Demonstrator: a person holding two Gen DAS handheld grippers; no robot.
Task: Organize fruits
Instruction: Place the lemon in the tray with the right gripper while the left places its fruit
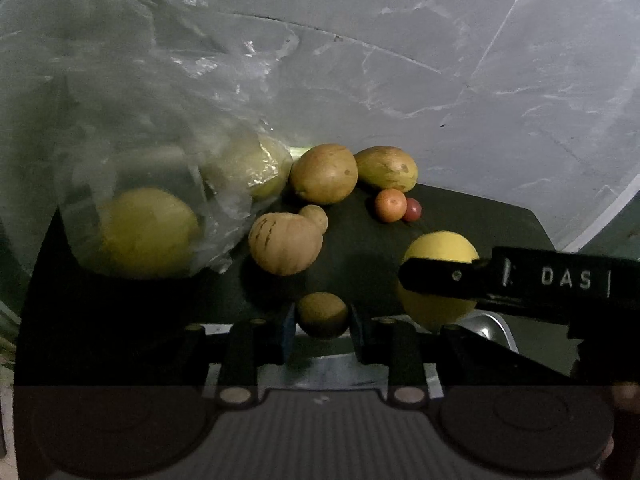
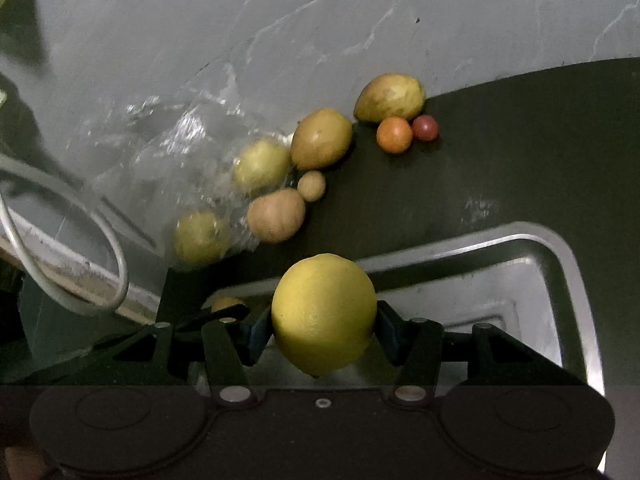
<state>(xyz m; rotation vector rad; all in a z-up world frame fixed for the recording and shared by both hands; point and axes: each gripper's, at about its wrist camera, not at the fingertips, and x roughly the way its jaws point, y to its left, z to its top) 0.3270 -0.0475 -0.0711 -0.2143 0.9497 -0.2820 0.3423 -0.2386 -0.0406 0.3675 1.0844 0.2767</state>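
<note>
Right tool point(image 2: 324, 330) clamped on a large yellow lemon point(image 2: 324, 314), pads pressing both its sides, held above the steel sink point(image 2: 560, 248). Left tool point(image 1: 322, 330) closed on a small brownish round fruit point(image 1: 322, 314).

Dark bench point(image 2: 500, 152): loose fruit in a cluster at 11 o'clock from the lemon. Striped tan fruit point(image 2: 276, 216) touches a small tan one point(image 2: 311, 186). Two green-yellow oval fruits point(image 2: 321, 138) further back. Small orange fruit point(image 2: 394, 135) touches a red one point(image 2: 425, 127). Clear plastic bag point(image 2: 168, 152) at 10 o'clock holds two yellow fruits point(image 2: 200, 236).
</note>
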